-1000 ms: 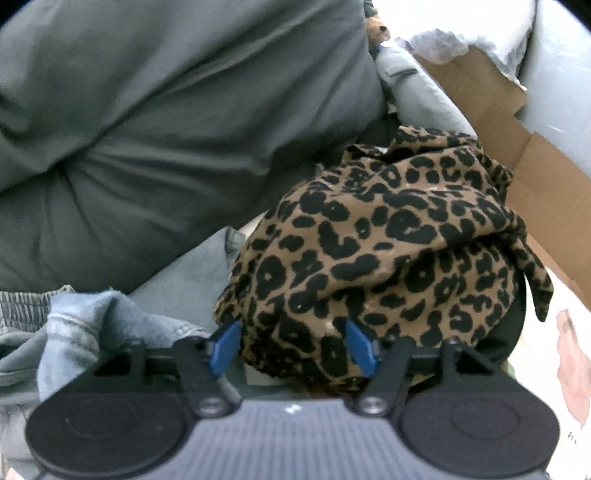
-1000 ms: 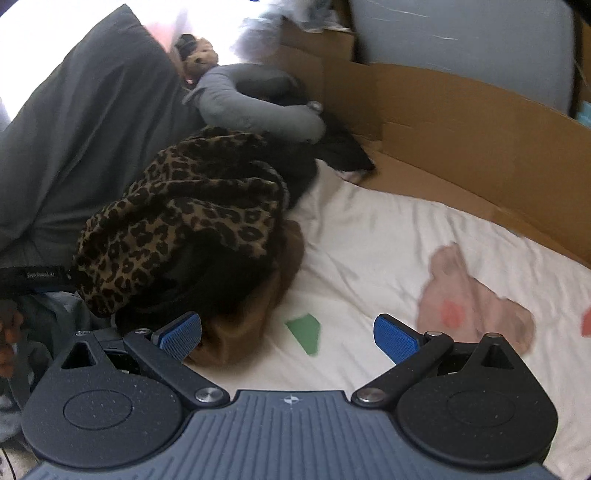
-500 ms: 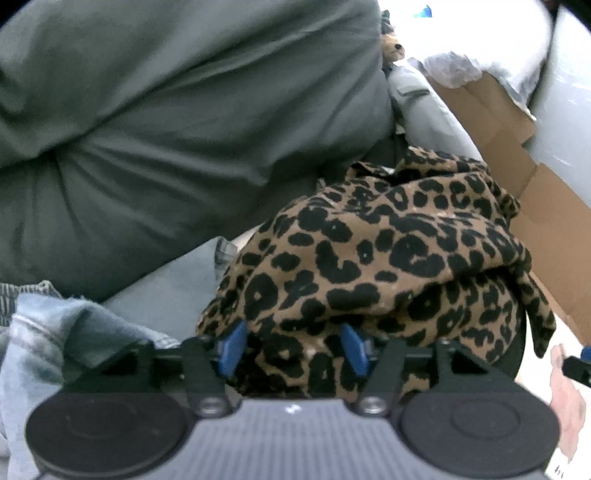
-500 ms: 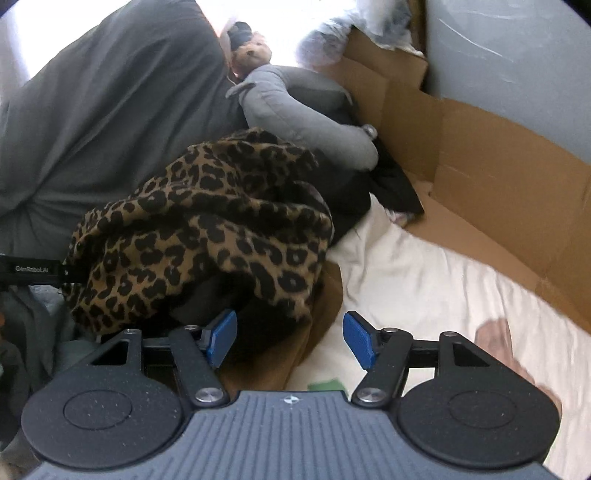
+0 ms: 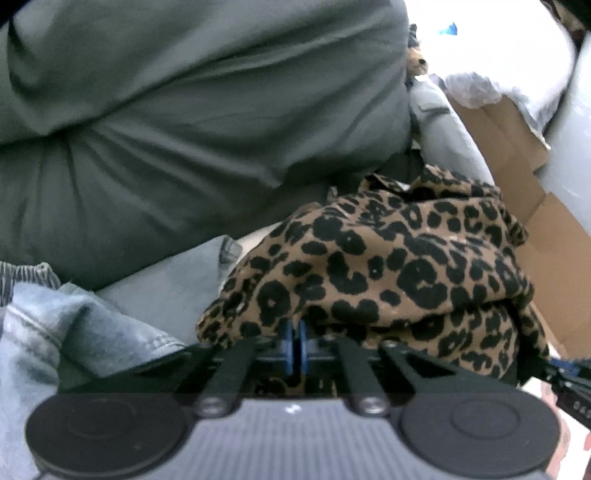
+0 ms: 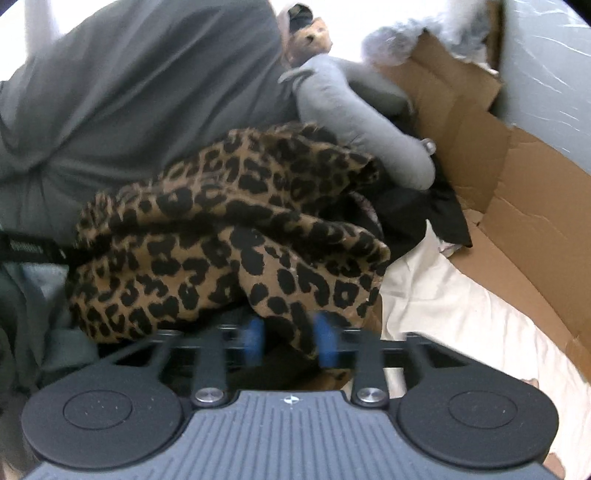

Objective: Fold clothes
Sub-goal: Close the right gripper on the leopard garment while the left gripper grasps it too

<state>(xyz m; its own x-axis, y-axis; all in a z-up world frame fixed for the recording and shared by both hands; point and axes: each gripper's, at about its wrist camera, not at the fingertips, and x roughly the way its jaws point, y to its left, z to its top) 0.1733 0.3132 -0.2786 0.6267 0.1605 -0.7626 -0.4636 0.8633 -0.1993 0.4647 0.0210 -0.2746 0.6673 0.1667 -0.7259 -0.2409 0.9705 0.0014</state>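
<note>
Jaws of the left gripper (image 5: 294, 347) were pinched nearly together w/ the near hem of the leopard-print garment (image 5: 391, 273) caught between the blue pads, lower centre of the left wrist view. Right gripper (image 6: 288, 341) had its jaws partway in, blue pads (image 6: 255, 341) blurred, a drooping fold of the same garment (image 6: 229, 254) hanging between them; can't tell if they actually bit the cloth.

Garment sat bunched in a heap, centre of both frames, on top of dark clothing (image 6: 439, 210) and a bit of brown cloth at the lower edge, right wrist view. Left of it in the left wrist view: pale denim (image 5: 74, 332) w/ a gathered waistband, lower left, touching the gripper body. Behind, filling the upper left of both frames, a big grey-green pillow (image 5: 184, 129) pressed close to the heap.

Cardboard box (image 6: 517, 177) w/ open flaps ran along the right side; contents can't be made out, only fluffy pale stuff (image 6: 399, 44) at its top edge. Grey stuffed toy (image 6: 362, 122) lay between box and heap, touching the garment's far edge, w/ a small brown plush (image 6: 314, 33) above it.

White bed sheet (image 6: 461, 314) showed bare at lower right of the right wrist view, between heap and cardboard wall, the one open patch. Left side was crowded by pillow and denim.
</note>
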